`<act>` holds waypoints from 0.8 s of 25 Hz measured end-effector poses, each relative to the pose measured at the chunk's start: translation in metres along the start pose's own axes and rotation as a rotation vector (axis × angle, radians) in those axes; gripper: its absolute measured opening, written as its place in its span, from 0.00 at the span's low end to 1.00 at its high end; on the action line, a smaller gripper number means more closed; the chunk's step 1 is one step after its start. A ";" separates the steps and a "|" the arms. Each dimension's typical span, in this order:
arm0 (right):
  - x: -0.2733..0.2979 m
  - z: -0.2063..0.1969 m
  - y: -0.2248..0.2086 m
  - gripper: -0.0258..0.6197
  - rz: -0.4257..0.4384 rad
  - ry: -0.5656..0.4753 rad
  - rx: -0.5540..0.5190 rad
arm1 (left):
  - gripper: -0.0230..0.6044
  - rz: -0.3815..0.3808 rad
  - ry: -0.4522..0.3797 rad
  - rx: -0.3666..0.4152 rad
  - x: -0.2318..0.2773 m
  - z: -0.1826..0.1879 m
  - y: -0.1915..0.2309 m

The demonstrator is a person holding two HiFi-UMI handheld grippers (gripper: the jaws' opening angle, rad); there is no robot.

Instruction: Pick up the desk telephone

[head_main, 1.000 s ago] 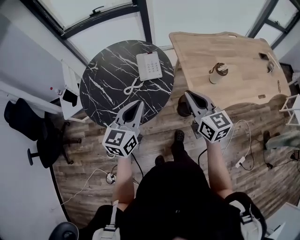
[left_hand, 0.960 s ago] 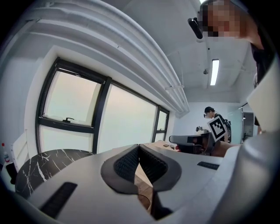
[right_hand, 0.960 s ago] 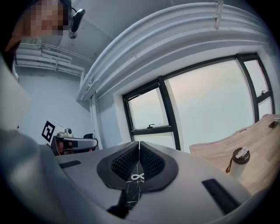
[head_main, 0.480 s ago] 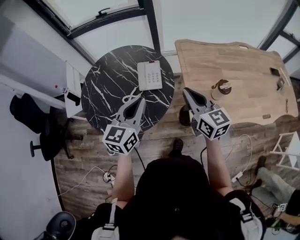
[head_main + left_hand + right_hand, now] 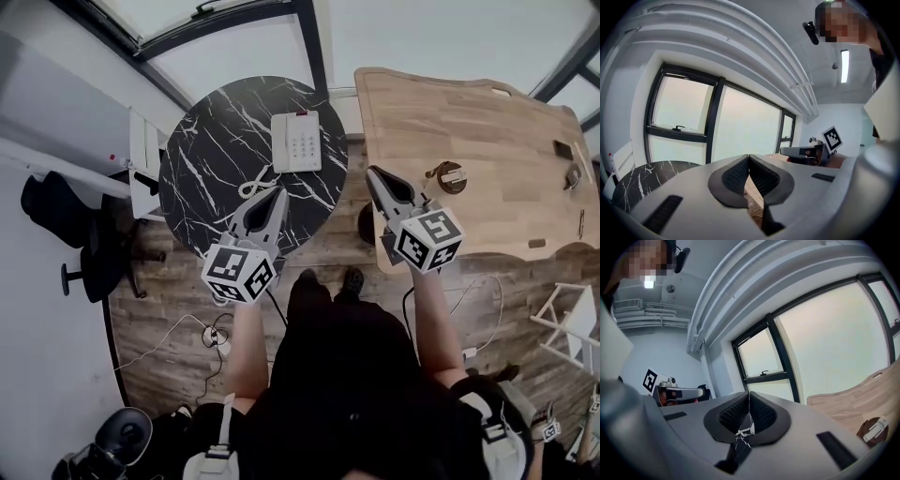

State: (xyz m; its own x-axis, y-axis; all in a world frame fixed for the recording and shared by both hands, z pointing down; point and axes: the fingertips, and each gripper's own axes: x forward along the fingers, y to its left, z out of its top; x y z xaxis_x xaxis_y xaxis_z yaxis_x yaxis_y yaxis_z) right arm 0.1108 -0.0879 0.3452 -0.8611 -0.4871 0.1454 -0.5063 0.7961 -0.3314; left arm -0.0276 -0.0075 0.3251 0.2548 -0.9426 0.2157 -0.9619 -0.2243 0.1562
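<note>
The white desk telephone [image 5: 297,142] lies at the far right of the round black marble table [image 5: 202,187] in the head view, its coiled cord [image 5: 251,184] trailing toward me. My left gripper [image 5: 278,194] is shut and empty, its tip over the table's near edge, short of the phone. My right gripper [image 5: 370,173] is shut and empty too, held over the gap between the two tables, right of the phone. Each gripper view looks level across the room; the left gripper [image 5: 749,157] and the right gripper [image 5: 749,394] show their pads pressed together. A sliver of the cord [image 5: 742,431] shows below the right jaws.
A wooden desk [image 5: 487,141] stands to the right with a round tape-like item [image 5: 450,176] and small things on it. A black office chair [image 5: 75,234] is at the left. Cables [image 5: 211,333] lie on the wooden floor. Large windows [image 5: 740,126] lie ahead.
Both grippers have come forward toward the tables, and the view has shifted with my steps. The left tip now overlaps the marble table's near edge. Both stay shut.
</note>
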 end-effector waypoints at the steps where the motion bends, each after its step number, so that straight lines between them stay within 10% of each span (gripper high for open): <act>1: 0.002 -0.002 -0.002 0.09 0.002 0.005 0.005 | 0.06 0.004 0.006 -0.002 0.001 -0.002 0.001; 20: 0.072 -0.014 -0.027 0.09 -0.023 0.116 0.024 | 0.07 -0.020 0.070 -0.061 0.052 -0.017 0.071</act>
State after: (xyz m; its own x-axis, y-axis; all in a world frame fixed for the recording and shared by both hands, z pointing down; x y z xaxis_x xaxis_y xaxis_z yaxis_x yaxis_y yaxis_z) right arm 0.0620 -0.1394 0.3775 -0.8494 -0.4597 0.2594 -0.5262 0.7757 -0.3485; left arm -0.0809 -0.0682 0.3637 0.2821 -0.9181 0.2785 -0.9493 -0.2252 0.2194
